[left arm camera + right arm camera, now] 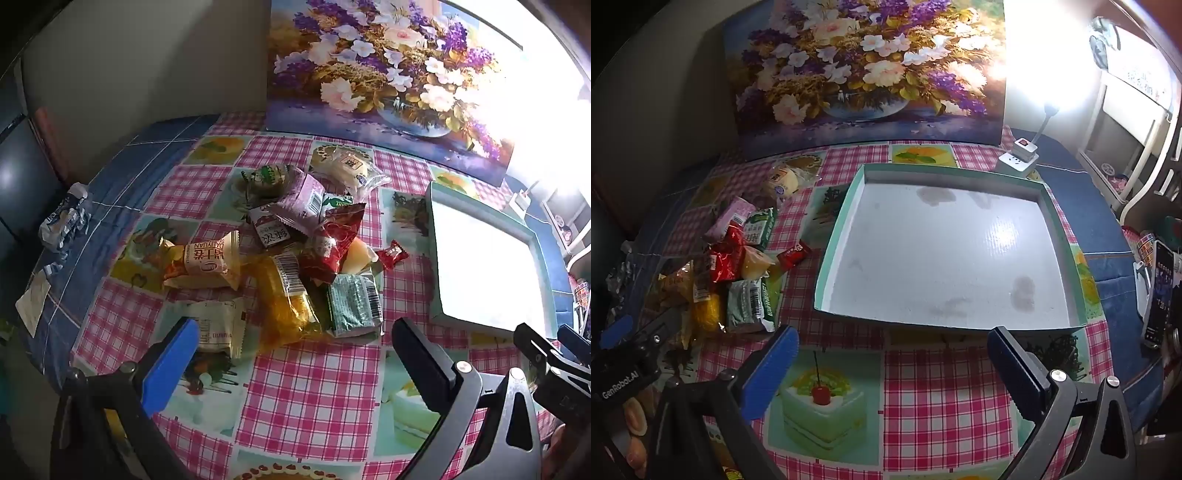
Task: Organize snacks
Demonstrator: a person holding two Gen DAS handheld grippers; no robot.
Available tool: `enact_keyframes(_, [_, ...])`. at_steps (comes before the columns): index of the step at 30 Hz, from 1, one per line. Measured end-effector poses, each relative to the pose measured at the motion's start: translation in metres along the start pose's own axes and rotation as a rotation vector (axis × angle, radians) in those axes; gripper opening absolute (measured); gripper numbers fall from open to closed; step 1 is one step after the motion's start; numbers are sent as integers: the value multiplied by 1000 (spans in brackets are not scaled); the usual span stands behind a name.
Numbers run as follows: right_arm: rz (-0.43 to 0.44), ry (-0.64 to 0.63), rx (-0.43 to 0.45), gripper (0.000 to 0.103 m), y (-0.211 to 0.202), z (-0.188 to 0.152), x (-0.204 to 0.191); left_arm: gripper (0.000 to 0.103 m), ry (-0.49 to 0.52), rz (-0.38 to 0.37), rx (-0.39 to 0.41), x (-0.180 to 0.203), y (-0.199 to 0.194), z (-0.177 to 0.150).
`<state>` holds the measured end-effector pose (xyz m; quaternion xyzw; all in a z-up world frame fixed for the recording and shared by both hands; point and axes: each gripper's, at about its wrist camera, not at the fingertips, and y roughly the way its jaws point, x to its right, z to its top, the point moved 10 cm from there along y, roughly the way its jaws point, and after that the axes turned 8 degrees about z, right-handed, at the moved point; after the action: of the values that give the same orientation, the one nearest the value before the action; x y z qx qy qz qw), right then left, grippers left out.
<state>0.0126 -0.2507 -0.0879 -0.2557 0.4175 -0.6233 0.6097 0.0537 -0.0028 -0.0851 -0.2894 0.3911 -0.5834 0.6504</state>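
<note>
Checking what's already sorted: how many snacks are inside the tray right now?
0. The tray is bare; the snack pile lies on the tablecloth to its left, with the small red candy between them.

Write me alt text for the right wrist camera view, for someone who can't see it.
An empty, shallow white tray with a teal rim sits on a pink checked tablecloth, with the open right gripper hovering in front of it. A pile of wrapped snacks lies left of the tray, and a flower painting leans behind.
</note>
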Motion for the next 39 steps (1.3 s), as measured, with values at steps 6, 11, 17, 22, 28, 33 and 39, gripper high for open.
enact_keyframes(6, [6, -1, -7, 103, 4, 1, -1, 103, -17, -7, 21, 5, -1, -1])
enact_keyframes(11, [2, -6, 12, 103, 1, 1, -3, 103, -36, -32, 0, -7, 6, -6])
enact_keyframes(17, [-1, -5, -2, 103, 6, 0, -2, 103, -32, -12, -10, -6, 9, -9])
enact_keyframes(22, [-1, -8, -3, 103, 7, 0, -3, 103, -34, -11, -6, -7, 8, -7])
enact_keyframes(28, [-3, -10, -5, 103, 7, 0, -3, 103, -26, -5, 0, -6, 6, -7])
enact_keyframes(33, [-5, -17, -7, 103, 7, -1, -5, 103, -23, -5, 1, -5, 6, -7])
enact_keyframes(39, [-4, -15, -11, 103, 9, -2, -4, 103, -21, -8, -1, -5, 7, -8])
